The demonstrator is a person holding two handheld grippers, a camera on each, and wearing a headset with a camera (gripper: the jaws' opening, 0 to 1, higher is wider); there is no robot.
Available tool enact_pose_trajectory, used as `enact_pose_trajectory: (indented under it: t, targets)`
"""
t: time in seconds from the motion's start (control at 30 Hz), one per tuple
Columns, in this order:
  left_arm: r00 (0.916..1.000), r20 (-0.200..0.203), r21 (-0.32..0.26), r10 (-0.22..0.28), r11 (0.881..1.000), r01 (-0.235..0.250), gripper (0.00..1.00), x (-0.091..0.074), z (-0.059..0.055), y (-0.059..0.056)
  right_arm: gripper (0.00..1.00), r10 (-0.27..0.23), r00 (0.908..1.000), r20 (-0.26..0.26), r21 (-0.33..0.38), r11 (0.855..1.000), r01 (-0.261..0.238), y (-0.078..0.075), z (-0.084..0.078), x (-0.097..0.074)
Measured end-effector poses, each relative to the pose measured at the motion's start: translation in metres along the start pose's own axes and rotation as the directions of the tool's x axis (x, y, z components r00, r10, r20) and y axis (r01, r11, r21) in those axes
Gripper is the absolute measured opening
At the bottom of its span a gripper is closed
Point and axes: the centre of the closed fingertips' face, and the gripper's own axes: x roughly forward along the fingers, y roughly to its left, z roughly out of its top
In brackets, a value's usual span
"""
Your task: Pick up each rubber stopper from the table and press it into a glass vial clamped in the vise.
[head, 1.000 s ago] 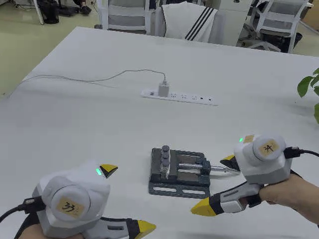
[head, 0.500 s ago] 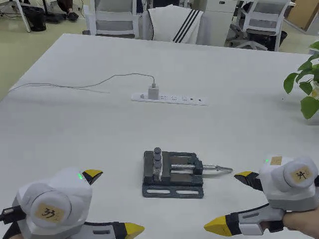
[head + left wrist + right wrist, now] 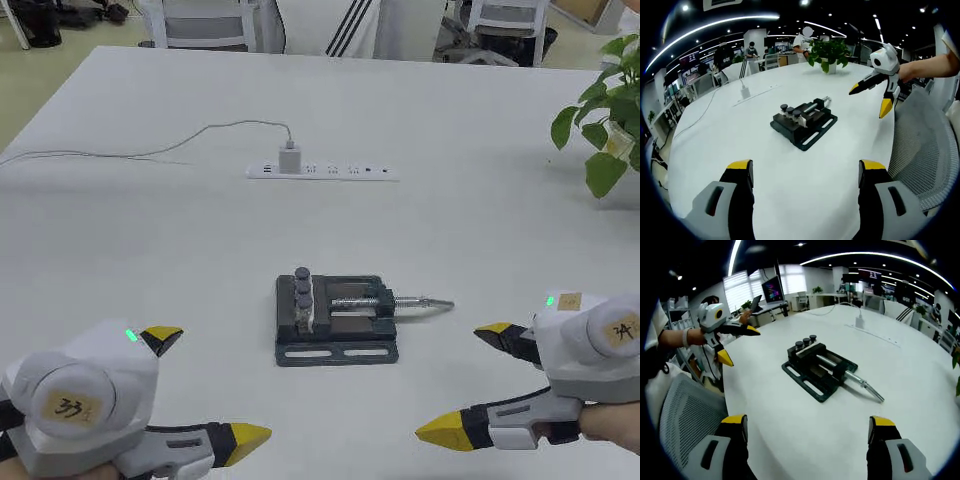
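left tool (image 3: 210, 385) 7 o'clock of vise (image 3: 335, 322), right tool (image 3: 462, 381) 4 o'clock, both spread wide and empty, three stoppered vials (image 3: 302, 293) clamped

White table (image 3: 450, 120) — chairs (image 3: 200, 25) (plant (image 3: 600, 110) beside)

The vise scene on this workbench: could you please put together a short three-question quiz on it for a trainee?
1. True or false: the left gripper is shut on a stopper.
2. How many capped vials stand in the vise? A) two B) three C) five
3. Fill in: the white charger is plugged into the ____.
Key: 1 false, its jaws stand apart and empty; 2 B; 3 power strip.
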Motion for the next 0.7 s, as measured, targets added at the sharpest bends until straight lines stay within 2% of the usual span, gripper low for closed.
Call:
enact_pose_trajectory:
  t: [0.07,0.43,0.7]
  targets:
    - [1.0000,-0.002,0.002,-0.001,1.000,0.001,0.85,-0.001,0.000,-0.001,0.99,0.015,0.9999,0.003,0.005,1.000,-0.015,0.003,0.000,0.000]
    - [0.9998,-0.015,0.011,0.009,1.000,-0.009,0.85,-0.005,0.001,-0.006,0.99,0.023,0.9993,0.030,-0.017,1.000,-0.023,0.007,0.001,-0.001]
    - [0.9995,-0.002,0.009,0.031,0.999,-0.031,0.85,-0.016,0.005,-0.013,0.98,0.039,0.9988,0.031,-0.024,0.999,-0.039,0.017,-0.001,-0.004]
